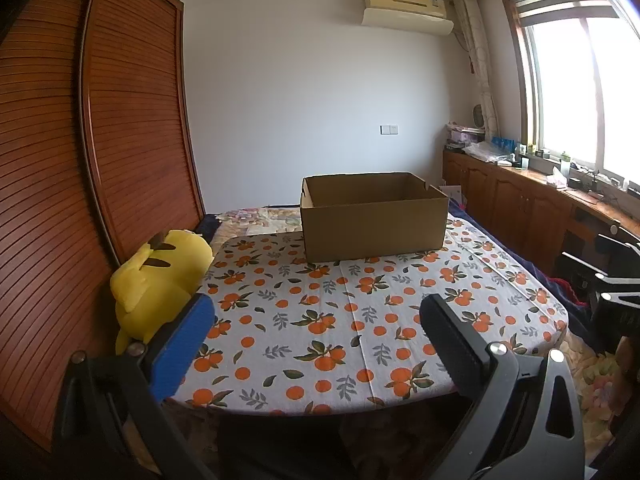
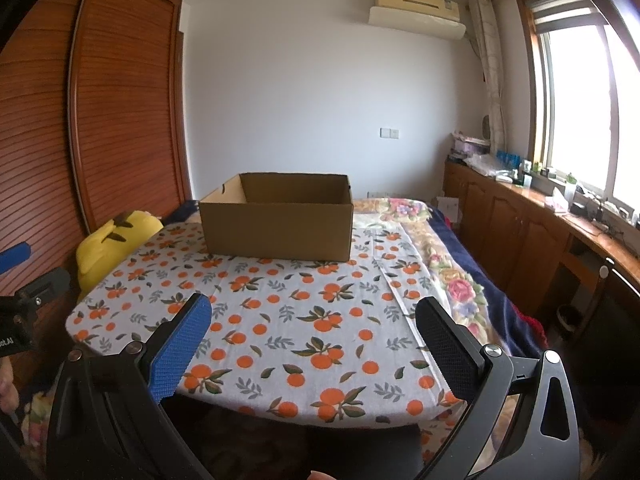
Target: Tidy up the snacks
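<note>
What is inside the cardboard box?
Only bare inner walls of the box show; nothing rises above its rim. The near wall hides the floor, so any low contents cannot be seen in either view.

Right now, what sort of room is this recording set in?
Most likely a bedroom at home: a louvred wooden wardrobe lines one wall, floral bedding shows beside the orange-print cloth, and a yellow plush toy sits by the wardrobe. An open cardboard box stands on the cloth.
</note>
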The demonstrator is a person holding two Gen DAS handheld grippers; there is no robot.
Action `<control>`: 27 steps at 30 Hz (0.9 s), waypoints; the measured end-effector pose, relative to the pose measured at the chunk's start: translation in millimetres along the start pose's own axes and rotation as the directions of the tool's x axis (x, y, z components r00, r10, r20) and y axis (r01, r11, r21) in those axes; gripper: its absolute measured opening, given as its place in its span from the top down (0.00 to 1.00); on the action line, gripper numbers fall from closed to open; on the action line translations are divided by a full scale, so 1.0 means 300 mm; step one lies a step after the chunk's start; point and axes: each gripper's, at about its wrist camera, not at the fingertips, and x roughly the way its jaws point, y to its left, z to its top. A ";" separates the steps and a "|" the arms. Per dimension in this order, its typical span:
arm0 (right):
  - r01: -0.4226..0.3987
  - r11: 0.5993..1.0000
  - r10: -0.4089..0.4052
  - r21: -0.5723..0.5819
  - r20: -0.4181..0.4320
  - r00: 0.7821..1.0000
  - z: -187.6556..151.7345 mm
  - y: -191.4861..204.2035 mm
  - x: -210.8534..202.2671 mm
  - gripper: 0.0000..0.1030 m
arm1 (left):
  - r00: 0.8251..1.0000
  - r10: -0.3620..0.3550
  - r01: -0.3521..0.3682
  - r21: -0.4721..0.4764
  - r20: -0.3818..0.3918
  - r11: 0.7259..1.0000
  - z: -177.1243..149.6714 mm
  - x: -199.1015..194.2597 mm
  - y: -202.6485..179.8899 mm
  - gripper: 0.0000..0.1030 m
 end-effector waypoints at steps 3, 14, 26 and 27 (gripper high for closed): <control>0.000 1.000 0.000 0.000 0.001 1.000 -0.002 0.002 -0.002 0.00 | 1.000 0.003 -0.003 0.002 0.003 1.000 -0.002 -0.001 0.004 0.00; 0.000 1.000 0.000 0.001 0.000 1.000 0.000 -0.002 -0.001 0.00 | 1.000 0.005 -0.005 0.002 0.004 1.000 0.000 -0.002 0.003 0.00; -0.001 1.000 0.001 0.002 -0.001 1.000 -0.001 -0.005 -0.002 0.00 | 1.000 0.003 -0.003 0.002 0.004 1.000 -0.004 -0.002 0.001 0.00; -0.001 1.000 0.001 0.002 0.000 1.000 -0.001 -0.003 -0.002 0.00 | 1.000 0.003 -0.003 0.003 0.003 1.000 -0.003 -0.002 0.002 0.00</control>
